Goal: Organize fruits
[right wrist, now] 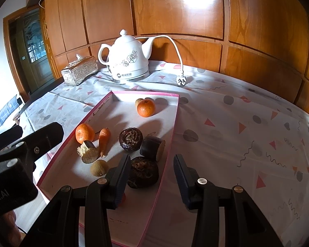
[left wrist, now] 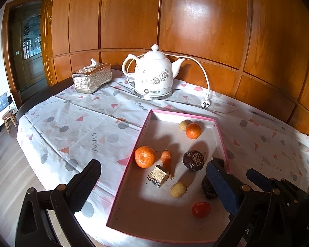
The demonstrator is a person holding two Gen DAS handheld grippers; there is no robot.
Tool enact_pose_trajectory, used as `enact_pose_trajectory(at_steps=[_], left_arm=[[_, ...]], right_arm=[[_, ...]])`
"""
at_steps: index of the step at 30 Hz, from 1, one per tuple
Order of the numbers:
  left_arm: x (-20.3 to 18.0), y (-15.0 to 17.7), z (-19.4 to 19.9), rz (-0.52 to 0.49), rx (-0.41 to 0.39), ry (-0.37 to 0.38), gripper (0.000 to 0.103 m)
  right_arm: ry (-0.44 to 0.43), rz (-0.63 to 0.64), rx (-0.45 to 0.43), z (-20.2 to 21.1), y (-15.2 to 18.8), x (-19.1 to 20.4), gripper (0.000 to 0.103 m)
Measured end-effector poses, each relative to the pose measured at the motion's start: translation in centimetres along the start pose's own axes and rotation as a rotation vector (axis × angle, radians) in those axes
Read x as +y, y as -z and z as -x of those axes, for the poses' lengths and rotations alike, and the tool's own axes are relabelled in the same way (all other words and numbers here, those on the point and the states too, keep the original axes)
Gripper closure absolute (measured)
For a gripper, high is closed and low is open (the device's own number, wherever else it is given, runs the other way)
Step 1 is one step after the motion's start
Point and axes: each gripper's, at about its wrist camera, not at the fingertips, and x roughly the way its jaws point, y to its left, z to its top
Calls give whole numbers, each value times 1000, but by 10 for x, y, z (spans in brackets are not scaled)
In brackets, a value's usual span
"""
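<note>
Right gripper (right wrist: 152, 177) fingers gape astride tray (right wrist: 171, 131) rim.

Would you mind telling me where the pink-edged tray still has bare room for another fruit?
The shallow pink-rimmed cardboard tray is bare at its far left corner, toward the white ceramic kettle, and along its near edge below the small red tomato. The middle is crowded around the short orange carrot, and the open right gripper hovers there.

Bare tablecloth (right wrist: 237, 144) right of tray (right wrist: 173, 123); kettle (right wrist: 129, 61), tissue box (right wrist: 80, 70) behind
</note>
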Motion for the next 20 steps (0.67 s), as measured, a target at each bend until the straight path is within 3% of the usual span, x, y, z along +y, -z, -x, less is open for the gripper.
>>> enact_pose_trajectory(at_steps=[20], left_arm=[[5,0,2,11,-17,-1,1]], right_arm=[[3,12,0,-1,1,2,59]])
